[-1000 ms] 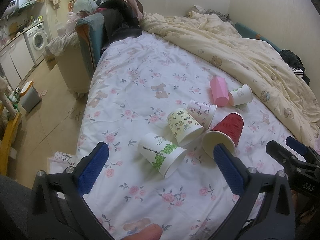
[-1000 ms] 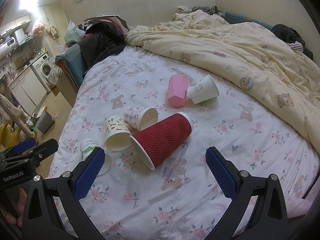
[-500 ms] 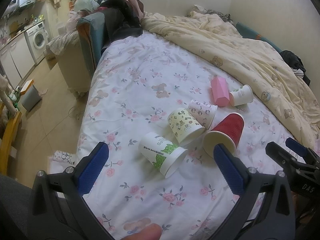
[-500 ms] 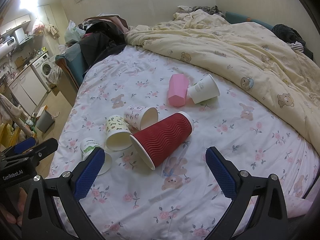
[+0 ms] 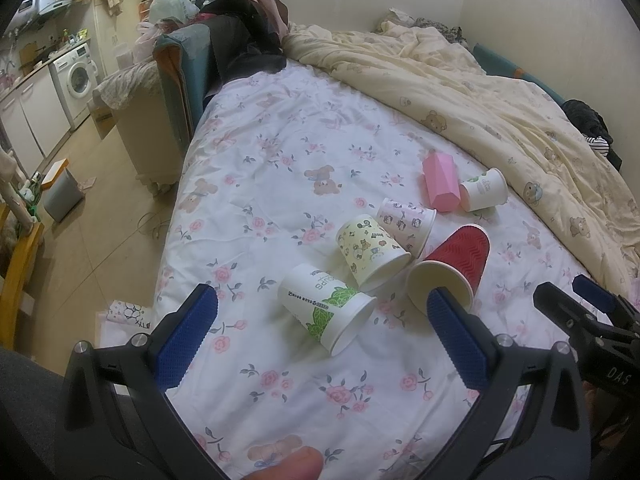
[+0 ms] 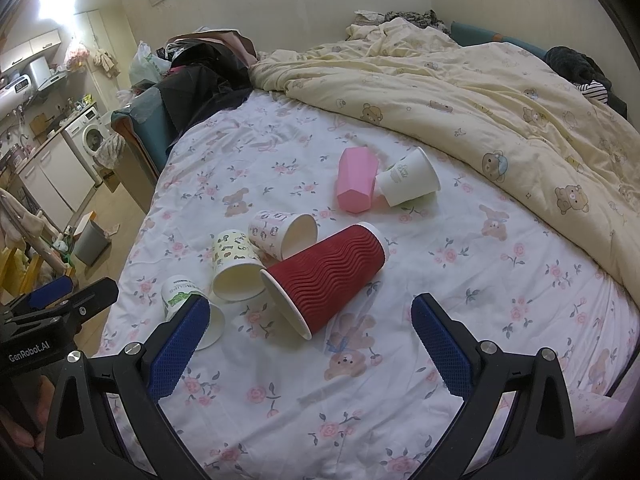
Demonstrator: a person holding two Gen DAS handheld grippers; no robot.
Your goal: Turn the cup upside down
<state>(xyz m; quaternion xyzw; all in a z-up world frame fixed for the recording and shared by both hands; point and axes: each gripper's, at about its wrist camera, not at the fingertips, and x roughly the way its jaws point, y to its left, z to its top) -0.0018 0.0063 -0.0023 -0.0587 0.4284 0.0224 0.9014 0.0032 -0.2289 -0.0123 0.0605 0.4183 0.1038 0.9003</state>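
Several cups lie on their sides on the floral bedsheet [image 5: 280,184]: a white cup with green leaves [image 5: 326,308] [image 6: 180,296], a yellow cartoon cup [image 5: 370,254] [image 6: 234,266], a pink-print cup [image 5: 408,224] [image 6: 280,232], a red ribbed cup [image 5: 452,268] [image 6: 326,276], a pink faceted cup [image 5: 440,180] [image 6: 356,184] and a white cup [image 5: 482,194] [image 6: 410,182]. My left gripper [image 5: 322,342] is open and empty, just in front of the green-leaf cup. My right gripper [image 6: 308,342] is open and empty, just in front of the red cup.
A cream bear-print duvet [image 6: 460,92] is bunched along the right and far side of the bed. Dark clothes [image 5: 240,36] are piled at the bed's far left corner. The bed's left edge drops to the floor, with a grey bin [image 5: 62,196] and a washing machine [image 5: 80,76] beyond.
The left wrist view has shifted slightly, with the cups a little lower in frame. The right gripper and all cups have stayed in place.
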